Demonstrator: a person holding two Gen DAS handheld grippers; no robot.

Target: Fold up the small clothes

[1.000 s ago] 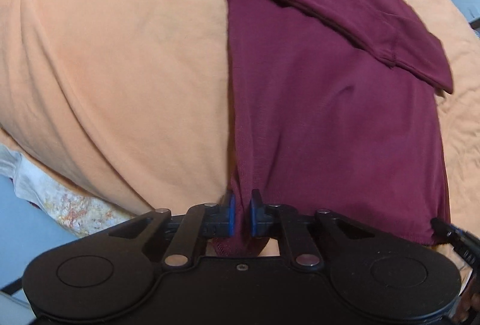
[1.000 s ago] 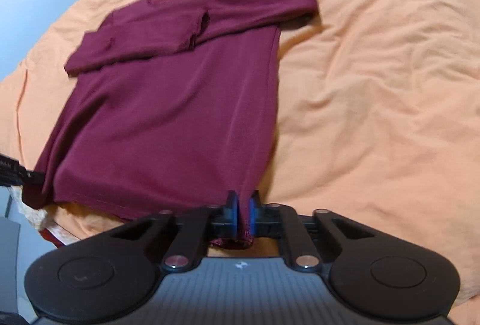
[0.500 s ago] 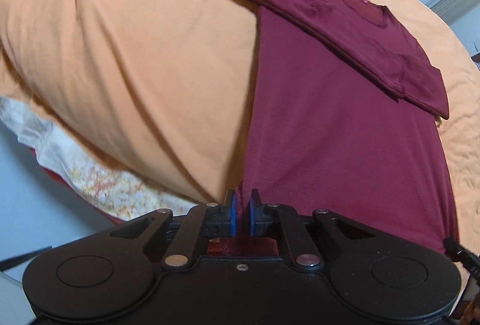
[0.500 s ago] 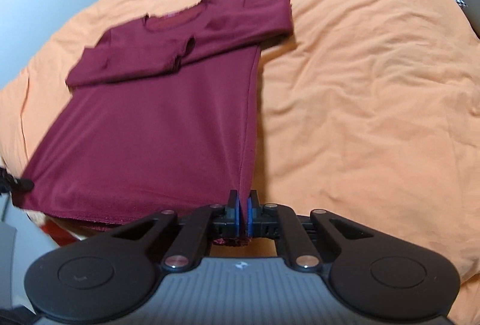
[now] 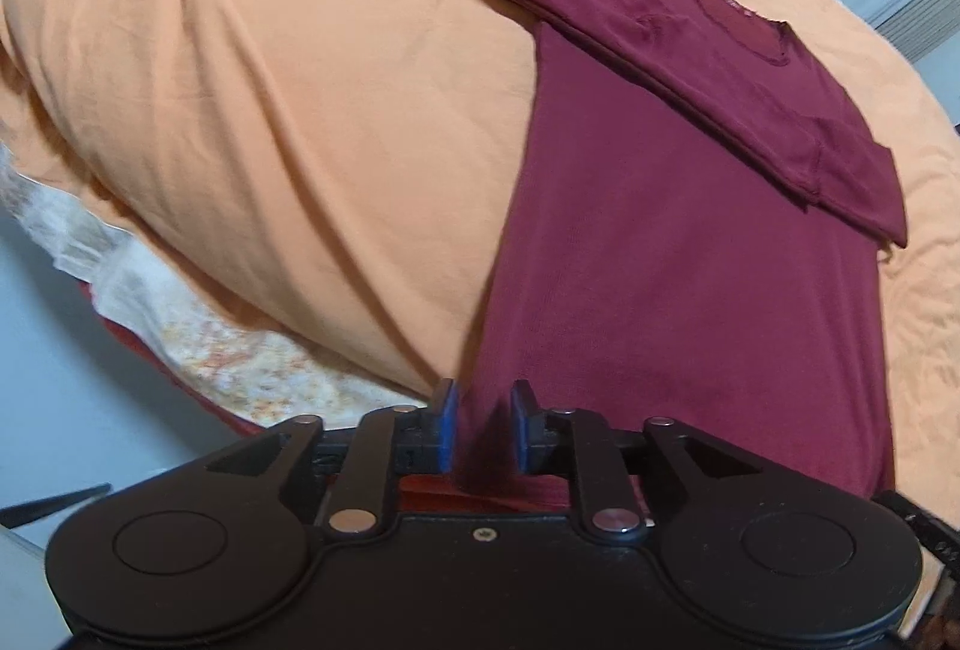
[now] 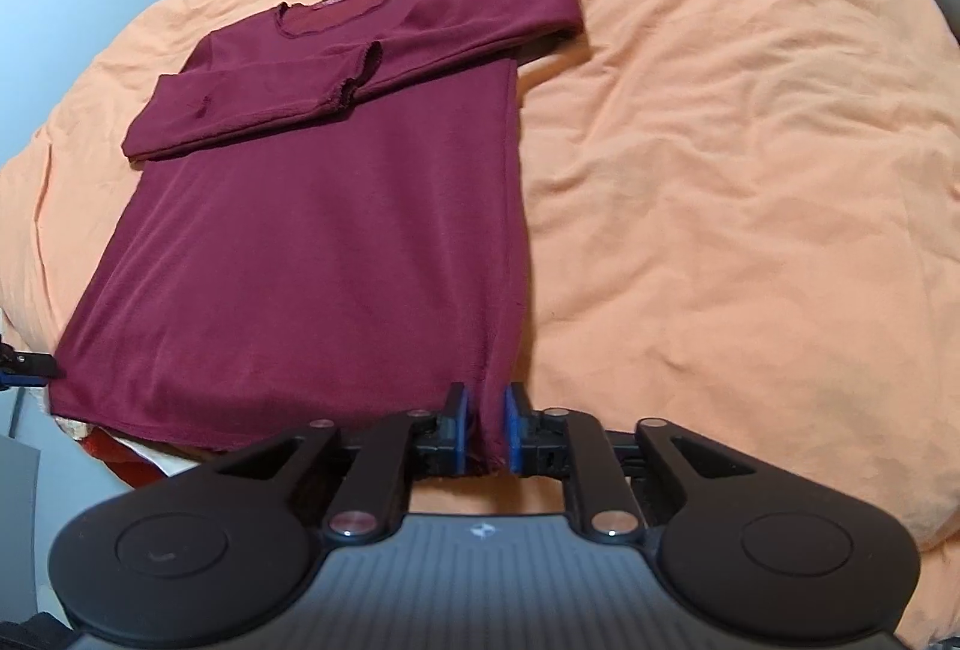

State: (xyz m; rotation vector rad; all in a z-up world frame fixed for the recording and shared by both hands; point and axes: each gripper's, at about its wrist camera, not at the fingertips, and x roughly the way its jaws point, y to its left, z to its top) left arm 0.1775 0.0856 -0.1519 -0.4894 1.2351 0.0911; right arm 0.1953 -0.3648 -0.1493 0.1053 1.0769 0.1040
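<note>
Between the narrowly parted jaws of the left gripper [image 5: 483, 425] and right gripper [image 6: 483, 428] hang the maroon long-sleeved shirt's [image 6: 324, 242] hem corners, its body spread ahead over the orange bedspread [image 6: 720, 140].

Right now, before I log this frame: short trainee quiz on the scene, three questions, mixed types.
1. Multiple choice: the maroon shirt lies on a bed cover of which colour? A white, B orange, C grey.
2. True or false: both sleeves are folded across the chest.
3. Fill in: the left claw and the right claw each have a corner of the shirt's ____ between their pads.
Key: 1 B; 2 true; 3 bottom hem.
</note>
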